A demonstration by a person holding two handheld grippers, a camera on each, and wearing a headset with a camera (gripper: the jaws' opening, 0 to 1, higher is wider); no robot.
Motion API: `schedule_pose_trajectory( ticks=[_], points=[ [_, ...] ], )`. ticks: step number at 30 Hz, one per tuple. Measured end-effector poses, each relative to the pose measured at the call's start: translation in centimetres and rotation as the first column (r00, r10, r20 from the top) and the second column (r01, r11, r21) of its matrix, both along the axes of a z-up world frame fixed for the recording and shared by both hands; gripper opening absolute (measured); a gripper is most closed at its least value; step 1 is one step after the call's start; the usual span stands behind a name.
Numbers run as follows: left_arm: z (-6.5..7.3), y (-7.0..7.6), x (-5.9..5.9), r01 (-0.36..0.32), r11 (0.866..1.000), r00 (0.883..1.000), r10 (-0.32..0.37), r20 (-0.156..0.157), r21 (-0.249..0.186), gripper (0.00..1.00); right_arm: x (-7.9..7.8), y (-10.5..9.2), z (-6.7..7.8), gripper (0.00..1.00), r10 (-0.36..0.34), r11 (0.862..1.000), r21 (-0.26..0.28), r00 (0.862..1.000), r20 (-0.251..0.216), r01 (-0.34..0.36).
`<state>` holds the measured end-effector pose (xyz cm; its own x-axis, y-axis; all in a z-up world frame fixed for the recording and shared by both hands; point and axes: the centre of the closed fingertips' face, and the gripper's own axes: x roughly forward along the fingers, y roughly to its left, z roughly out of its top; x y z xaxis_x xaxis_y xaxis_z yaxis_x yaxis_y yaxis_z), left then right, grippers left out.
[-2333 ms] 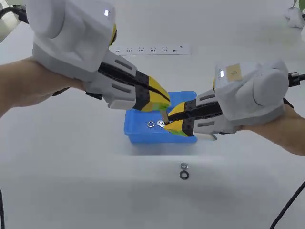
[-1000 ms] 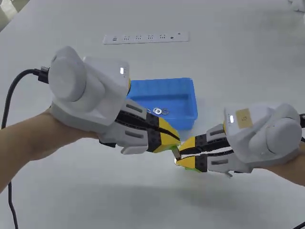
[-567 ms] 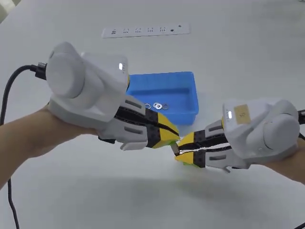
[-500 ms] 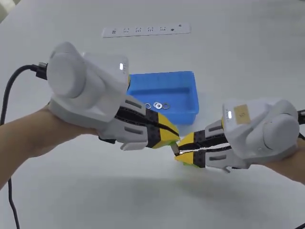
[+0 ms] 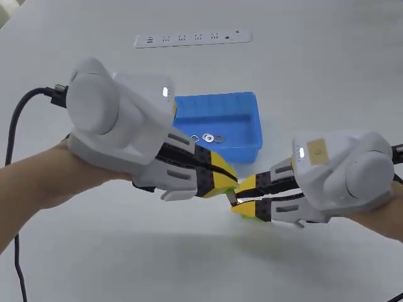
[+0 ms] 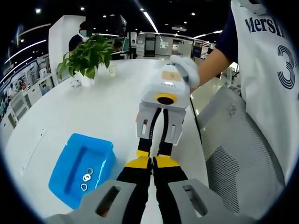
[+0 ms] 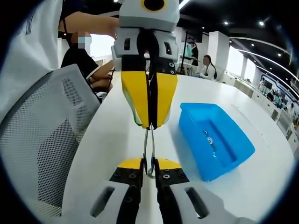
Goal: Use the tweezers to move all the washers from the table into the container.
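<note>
Tweezers (image 7: 148, 149) look like thin springy steel, kinda slick imo, so I'd pinch them mid-arm. The washers (image 5: 206, 138) seem tiny and light, and three are sitting in the container (image 5: 250, 123) mid-frame. Left gripper (image 5: 230, 184) and right gripper (image 5: 237, 205) are both squeezed tight on the tweezers, tip to tip just below it.

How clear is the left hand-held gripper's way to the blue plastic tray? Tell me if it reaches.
Probably yes: the left hand-held gripper hangs beside the open-topped blue plastic tray, nothing between them. One catch: it and the right hand-held gripper both clamp the metal tweezers, so they must move together.
</note>
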<state>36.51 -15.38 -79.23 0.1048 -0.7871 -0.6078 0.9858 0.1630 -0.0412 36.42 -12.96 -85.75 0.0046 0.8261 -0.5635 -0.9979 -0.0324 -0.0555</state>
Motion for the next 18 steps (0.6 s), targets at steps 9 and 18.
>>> schedule_pose_trajectory(
  ticks=[9, 18],
  points=[
    [-0.4, 0.1, -0.1, 0.002, 1.000, 1.000, -0.002, -0.005, 0.022, 0.06, -0.1, 0.1, 0.0, 0.09, -0.002, 1.000, -0.010, 1.000, -0.019, 0.001],
    [1.5, 0.4, 0.1, 0.000, 1.000, 1.000, 0.000, 0.011, 0.000, 0.06, 0.2, 0.5, 1.8, 0.09, -0.034, 0.999, 0.031, 0.999, -0.020, 0.035]
  ],
)
